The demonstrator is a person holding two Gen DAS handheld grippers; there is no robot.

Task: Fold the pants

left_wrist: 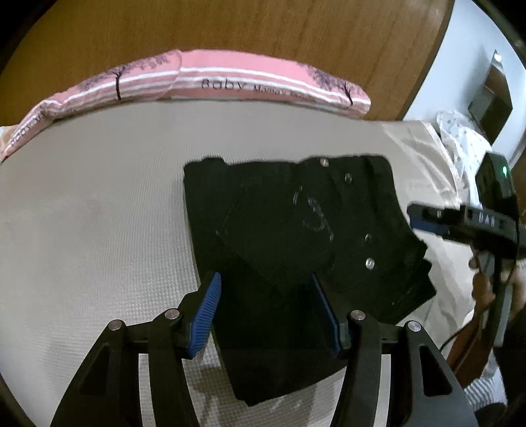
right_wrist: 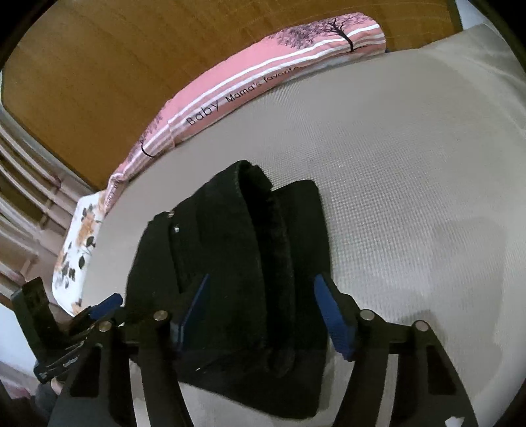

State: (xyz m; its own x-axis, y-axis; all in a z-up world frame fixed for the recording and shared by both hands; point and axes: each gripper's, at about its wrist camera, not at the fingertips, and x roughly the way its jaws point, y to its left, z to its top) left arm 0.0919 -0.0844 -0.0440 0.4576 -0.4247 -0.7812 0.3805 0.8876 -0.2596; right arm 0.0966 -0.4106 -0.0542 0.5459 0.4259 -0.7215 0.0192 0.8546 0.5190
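Black pants (left_wrist: 296, 236) lie folded into a compact stack on the beige textured bed surface (left_wrist: 98, 230), metal rivets facing up. My left gripper (left_wrist: 266, 295) is open, its blue pads astride the near edge of the stack, holding nothing. My right gripper (right_wrist: 263, 295) is open too, its blue pads either side of the folded pants (right_wrist: 236, 262) seen from the other side. The right gripper also shows at the right edge of the left wrist view (left_wrist: 424, 220). The left gripper shows at the lower left of the right wrist view (right_wrist: 105, 305).
A pink striped pillow (left_wrist: 230, 82) printed "Baby" lies along the far edge against a wooden headboard (left_wrist: 230, 29). A floral cloth (right_wrist: 79, 249) lies at the bed's side. A white dotted cloth (left_wrist: 460, 138) lies near the right wall.
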